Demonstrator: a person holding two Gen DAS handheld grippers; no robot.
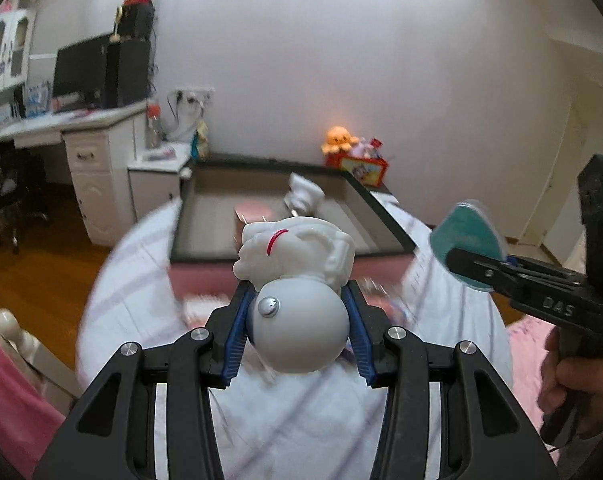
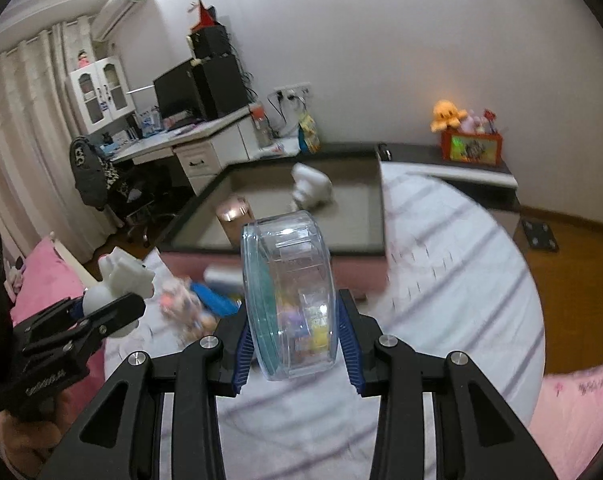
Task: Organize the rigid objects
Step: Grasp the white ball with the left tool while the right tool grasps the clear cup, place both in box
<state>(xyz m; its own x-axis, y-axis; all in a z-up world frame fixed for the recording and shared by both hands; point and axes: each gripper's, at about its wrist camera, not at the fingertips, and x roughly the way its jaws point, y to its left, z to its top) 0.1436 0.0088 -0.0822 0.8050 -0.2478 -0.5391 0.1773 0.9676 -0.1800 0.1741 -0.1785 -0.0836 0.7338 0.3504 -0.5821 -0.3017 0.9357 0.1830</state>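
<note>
Figurine [image 1: 297,280], white and round-based, is pinched between the pads of the left gripper [image 1: 299,320] above the bed [image 1: 301,420]; a clear plastic case [image 2: 289,300] is clamped by the right gripper [image 2: 295,340]. Both are carried near the dark tray [image 1: 385,216]. Slippage of the smooth rounded base is judged possible if tilted.

Toys held aloft over the bed

You hold a white figurine [image 1: 297,276], red-marked, tipped forward, and a clear round case [image 2: 289,300] with teal lid, on edge; another white figurine [image 2: 311,188] lies in the tray [image 2: 377,216].
</note>
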